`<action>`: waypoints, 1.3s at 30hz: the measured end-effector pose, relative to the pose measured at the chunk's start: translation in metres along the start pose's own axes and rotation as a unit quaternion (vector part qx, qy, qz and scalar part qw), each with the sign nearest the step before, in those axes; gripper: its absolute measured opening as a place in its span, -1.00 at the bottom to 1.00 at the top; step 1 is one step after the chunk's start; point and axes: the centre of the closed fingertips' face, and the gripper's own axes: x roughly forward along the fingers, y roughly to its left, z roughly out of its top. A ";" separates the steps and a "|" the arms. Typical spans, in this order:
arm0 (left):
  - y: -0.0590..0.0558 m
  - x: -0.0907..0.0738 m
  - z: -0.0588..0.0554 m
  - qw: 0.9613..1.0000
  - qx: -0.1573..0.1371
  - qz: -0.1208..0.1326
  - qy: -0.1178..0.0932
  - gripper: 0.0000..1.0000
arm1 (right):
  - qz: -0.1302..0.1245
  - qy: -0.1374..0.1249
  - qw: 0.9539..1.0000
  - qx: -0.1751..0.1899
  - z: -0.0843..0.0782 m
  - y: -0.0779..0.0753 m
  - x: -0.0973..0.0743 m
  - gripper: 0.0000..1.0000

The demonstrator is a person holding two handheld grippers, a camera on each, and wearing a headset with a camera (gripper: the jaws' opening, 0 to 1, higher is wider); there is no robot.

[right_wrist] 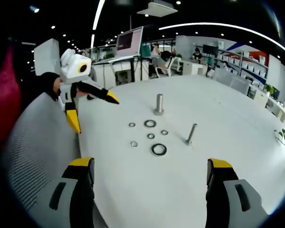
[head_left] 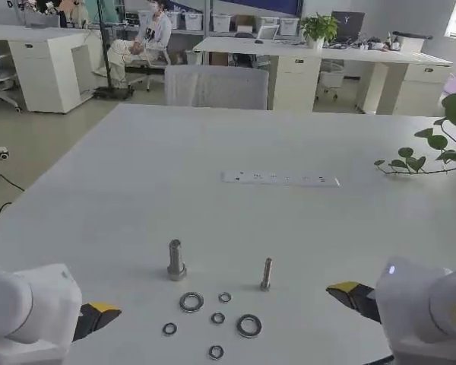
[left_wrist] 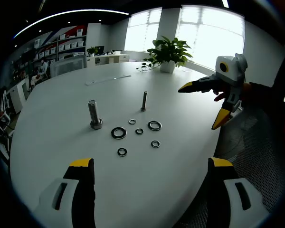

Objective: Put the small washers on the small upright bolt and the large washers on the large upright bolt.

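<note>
Jaws wide, empty: left gripper (left_wrist: 151,162), right (right_wrist: 151,163)

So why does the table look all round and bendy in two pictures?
Left gripper view: fisheye lens curves the table edge; right gripper view: same bending, ceiling lights streak into arcs; head view: table edges look straight, washers sharp.
</note>
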 end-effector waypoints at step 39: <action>0.000 -0.001 0.002 1.000 0.001 0.003 -0.005 0.97 | 0.000 0.004 1.000 -0.006 -0.001 0.001 0.000 0.98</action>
